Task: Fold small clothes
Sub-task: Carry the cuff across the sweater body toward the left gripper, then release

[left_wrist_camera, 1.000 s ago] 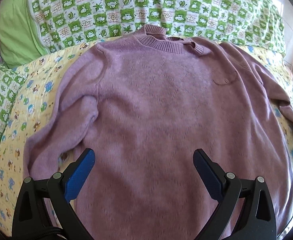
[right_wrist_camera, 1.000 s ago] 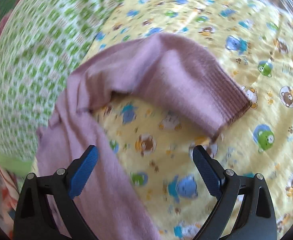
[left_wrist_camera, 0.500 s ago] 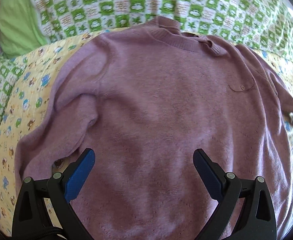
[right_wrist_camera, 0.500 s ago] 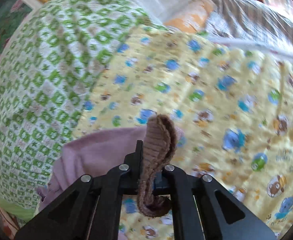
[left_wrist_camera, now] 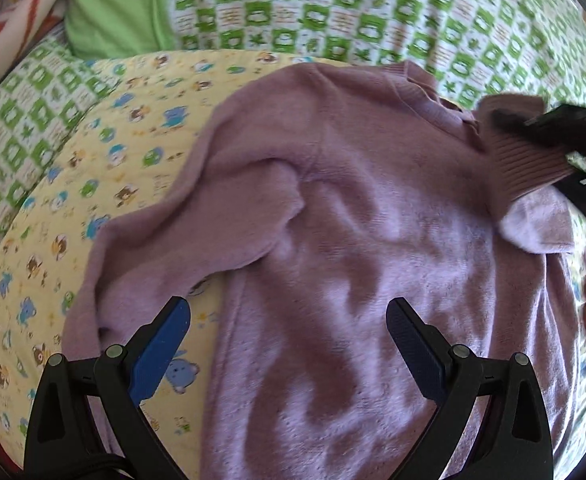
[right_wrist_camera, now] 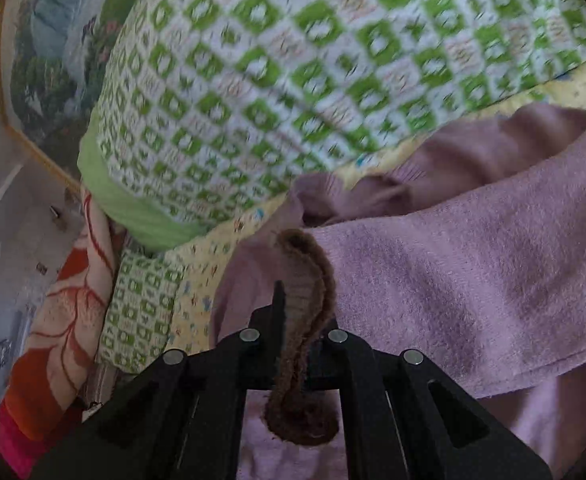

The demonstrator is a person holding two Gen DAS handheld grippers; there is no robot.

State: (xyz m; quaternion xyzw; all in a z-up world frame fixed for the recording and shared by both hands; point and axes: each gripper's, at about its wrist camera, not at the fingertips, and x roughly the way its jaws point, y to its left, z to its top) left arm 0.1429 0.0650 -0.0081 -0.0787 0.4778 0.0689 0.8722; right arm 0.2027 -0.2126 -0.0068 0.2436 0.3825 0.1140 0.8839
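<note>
Right hand-held gripper (right_wrist_camera: 301, 320) clamped on sweater (left_wrist_camera: 353, 280) cuff (right_wrist_camera: 305, 280); left hand-held gripper (left_wrist_camera: 289, 344) open, empty. Risk: thin pinch, cuff slips mid-fold.

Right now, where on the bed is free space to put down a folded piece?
Free: the yellow cartoon-print sheet, between the purple sweater and the green checked quilt. Crowded: the sweater's far side, where the right gripper holds the sleeve cuff over the body.
</note>
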